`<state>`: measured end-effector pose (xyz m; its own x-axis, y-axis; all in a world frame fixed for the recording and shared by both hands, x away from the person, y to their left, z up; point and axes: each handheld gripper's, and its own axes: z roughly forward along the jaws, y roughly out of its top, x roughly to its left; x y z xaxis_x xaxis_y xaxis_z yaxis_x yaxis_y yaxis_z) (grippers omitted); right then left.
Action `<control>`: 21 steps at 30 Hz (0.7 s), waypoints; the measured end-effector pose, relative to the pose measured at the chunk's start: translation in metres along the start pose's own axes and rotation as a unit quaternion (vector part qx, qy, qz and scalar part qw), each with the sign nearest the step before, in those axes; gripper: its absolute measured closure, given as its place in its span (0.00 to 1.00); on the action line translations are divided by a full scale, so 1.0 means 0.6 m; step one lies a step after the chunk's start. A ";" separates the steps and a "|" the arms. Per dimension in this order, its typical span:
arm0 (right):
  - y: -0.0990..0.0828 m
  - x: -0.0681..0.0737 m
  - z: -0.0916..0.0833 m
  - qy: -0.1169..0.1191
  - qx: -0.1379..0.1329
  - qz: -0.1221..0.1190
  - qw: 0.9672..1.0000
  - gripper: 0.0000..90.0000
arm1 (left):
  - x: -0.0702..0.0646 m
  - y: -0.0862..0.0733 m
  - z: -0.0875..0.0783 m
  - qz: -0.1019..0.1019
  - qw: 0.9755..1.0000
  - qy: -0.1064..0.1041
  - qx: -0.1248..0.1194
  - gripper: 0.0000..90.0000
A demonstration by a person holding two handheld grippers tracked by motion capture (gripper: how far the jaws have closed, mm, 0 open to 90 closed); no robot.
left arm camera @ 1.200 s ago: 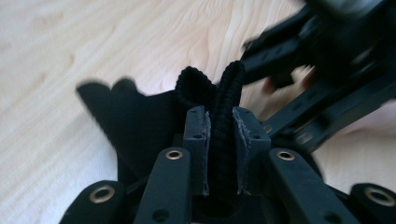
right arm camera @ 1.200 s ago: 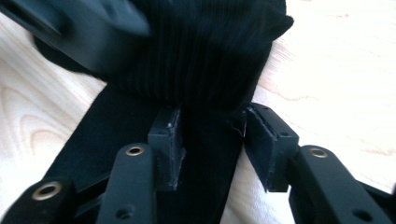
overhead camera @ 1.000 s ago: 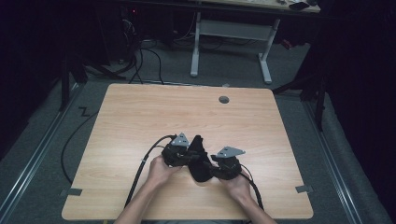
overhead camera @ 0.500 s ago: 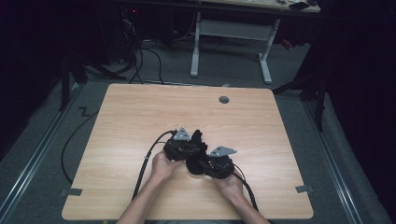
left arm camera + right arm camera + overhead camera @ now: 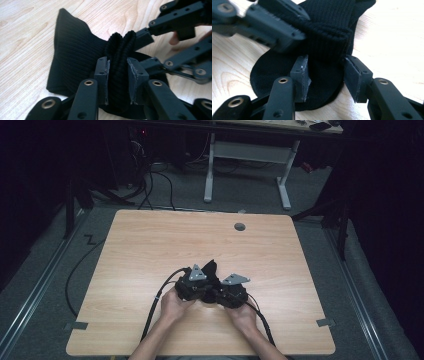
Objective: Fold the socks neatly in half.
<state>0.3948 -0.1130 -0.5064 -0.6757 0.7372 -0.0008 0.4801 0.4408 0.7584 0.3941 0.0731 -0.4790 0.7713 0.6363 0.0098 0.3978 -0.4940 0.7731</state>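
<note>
While folding is under way — black sock (image 5: pixel 75 55) on the surface (image 5: pixel 150 245), near its front edge. Left tool (image 5: pixel 117 72) pinches the bunched cuff, jaws just easing; right tool (image 5: pixel 325 72) straddles it, unclamped — next: close, then pull.

Nothing readable anywhere here, honestly. No print or logo on the black ribbed sock (image 5: pixel 75 52), none on either hand-held gripper, and the wooden worktop (image 5: pixel 150 245) is bare grain with no sticker or number. The stuff on the far desk is too small and dark to make out.
</note>
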 end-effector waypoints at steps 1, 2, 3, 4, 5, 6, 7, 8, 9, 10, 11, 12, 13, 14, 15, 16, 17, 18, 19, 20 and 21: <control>0.001 0.000 0.000 0.000 0.001 0.001 1.000 0.62 | -0.001 -0.002 -0.001 -0.002 1.000 0.001 0.000 0.77; 0.001 0.001 0.001 0.001 0.001 0.002 1.000 0.62 | -0.002 -0.004 -0.001 -0.005 1.000 0.000 -0.001 0.75; 0.001 0.000 0.001 0.000 0.001 0.001 1.000 0.62 | -0.003 -0.007 -0.001 -0.011 1.000 -0.001 -0.004 0.73; 0.001 0.001 0.000 -0.001 0.002 0.003 1.000 0.62 | -0.003 -0.009 -0.001 -0.014 1.000 -0.002 -0.004 0.71; 0.002 0.001 0.000 0.000 0.002 0.001 1.000 0.62 | -0.005 -0.010 -0.002 -0.018 1.000 -0.001 -0.003 0.69; 0.002 0.001 -0.001 0.004 0.004 0.004 1.000 0.62 | -0.006 -0.011 -0.003 -0.021 1.000 0.001 -0.003 0.66; 0.002 0.000 -0.003 0.009 0.007 0.007 1.000 0.61 | -0.007 -0.013 -0.005 -0.025 1.000 0.002 -0.005 0.63; 0.003 0.001 -0.006 0.012 0.007 0.006 1.000 0.60 | -0.008 -0.015 -0.006 -0.028 1.000 0.005 -0.007 0.61; 0.002 0.002 -0.010 0.014 0.005 0.003 1.000 0.60 | -0.009 -0.017 -0.008 -0.031 0.999 0.009 -0.006 0.58; 0.002 0.004 -0.014 0.014 0.003 -0.002 1.000 0.60 | -0.009 -0.020 -0.009 -0.035 0.999 0.012 -0.006 0.57; 0.002 0.005 -0.019 0.015 -0.001 -0.004 1.000 0.60 | -0.009 -0.022 -0.011 -0.039 0.999 0.014 -0.008 0.55; 0.001 0.005 -0.024 0.017 -0.002 -0.003 1.000 0.61 | -0.009 -0.024 -0.013 -0.042 0.999 0.016 -0.009 0.54; 0.000 0.003 -0.027 0.021 -0.002 -0.002 1.000 0.63 | -0.010 -0.026 -0.014 -0.045 0.999 0.018 -0.009 0.53; -0.002 0.002 -0.028 0.022 0.002 -0.001 1.000 0.65 | -0.009 -0.028 -0.014 -0.045 0.999 0.021 -0.007 0.52; -0.004 0.001 -0.027 0.024 0.003 -0.003 1.000 0.67 | -0.009 -0.031 -0.013 -0.048 0.999 0.022 -0.007 0.52; -0.006 -0.001 -0.026 0.026 0.008 -0.002 1.000 0.69 | -0.007 -0.032 -0.011 -0.050 0.999 0.022 -0.002 0.52; -0.008 -0.002 -0.023 0.029 0.012 -0.001 1.000 0.71 | -0.005 -0.033 -0.008 -0.051 0.998 0.023 0.001 0.51; -0.010 -0.001 -0.021 0.032 0.014 -0.001 0.999 0.72 | -0.003 -0.034 -0.005 -0.054 0.998 0.024 0.003 0.51; -0.011 -0.001 -0.020 0.034 0.012 -0.002 0.999 0.73 | 0.001 -0.035 -0.002 -0.054 0.998 0.028 0.005 0.51; -0.011 0.000 -0.019 0.035 0.012 -0.001 0.999 0.74 | 0.005 -0.035 0.002 -0.057 0.998 0.032 0.007 0.51; -0.009 0.001 -0.016 0.036 0.010 -0.004 0.999 0.74 | 0.009 -0.035 0.005 -0.059 0.998 0.035 0.006 0.51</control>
<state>0.3863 -0.1203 -0.5042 -0.7174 0.6955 0.0411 0.4858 0.4571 0.7450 0.3910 0.0852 -0.4971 0.6818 0.7306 -0.0368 0.4905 -0.4192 0.7640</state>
